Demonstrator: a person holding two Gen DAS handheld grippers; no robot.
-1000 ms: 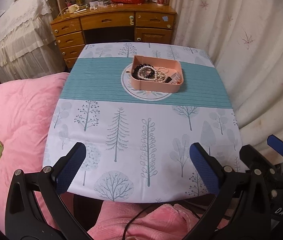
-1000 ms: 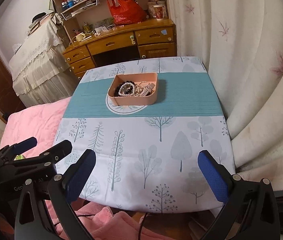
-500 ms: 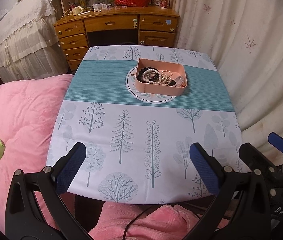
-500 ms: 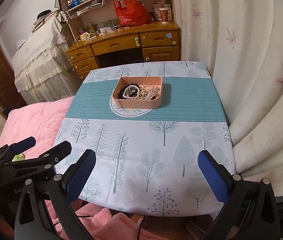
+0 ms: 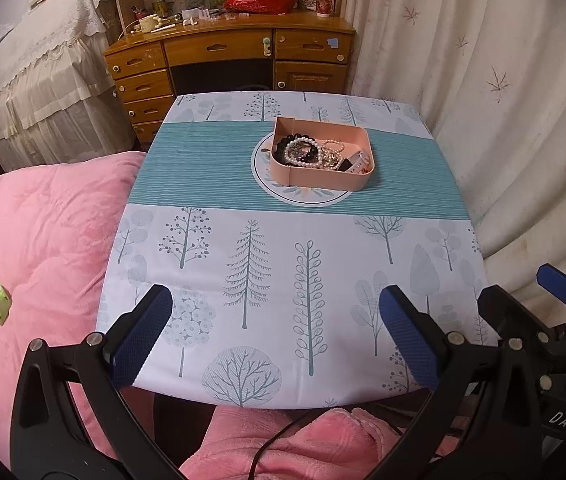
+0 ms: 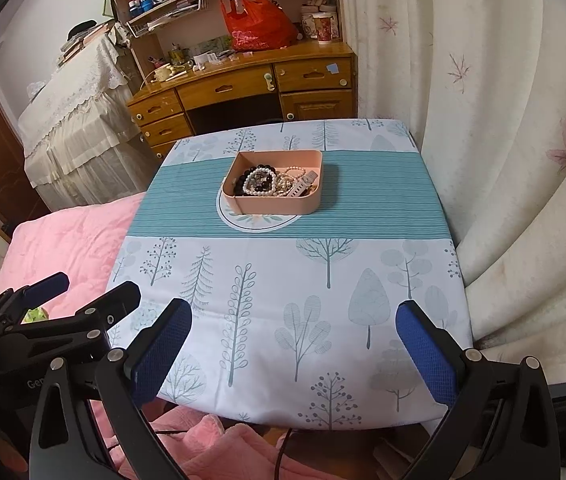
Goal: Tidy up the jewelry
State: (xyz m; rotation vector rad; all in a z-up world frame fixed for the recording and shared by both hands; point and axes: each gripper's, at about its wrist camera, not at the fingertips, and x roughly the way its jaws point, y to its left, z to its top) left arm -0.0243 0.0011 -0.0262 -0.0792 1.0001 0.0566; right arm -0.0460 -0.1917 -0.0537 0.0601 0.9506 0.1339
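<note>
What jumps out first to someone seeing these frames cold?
The pink tray heaped with bead and pearl bracelets, sitting on the teal stripe of the tree-print tablecloth. Next, the two open grippers at the near edge, left gripper and right gripper, both empty. Behind, a red bag glows on the wooden desk.

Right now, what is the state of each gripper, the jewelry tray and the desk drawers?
Left gripper: open, holding nothing.
Right gripper: open, holding nothing.
Pink jewelry tray: uncovered, bracelets piled inside.
White pearl bracelet: lying on the pile.
Desk drawers: all closed.
</note>
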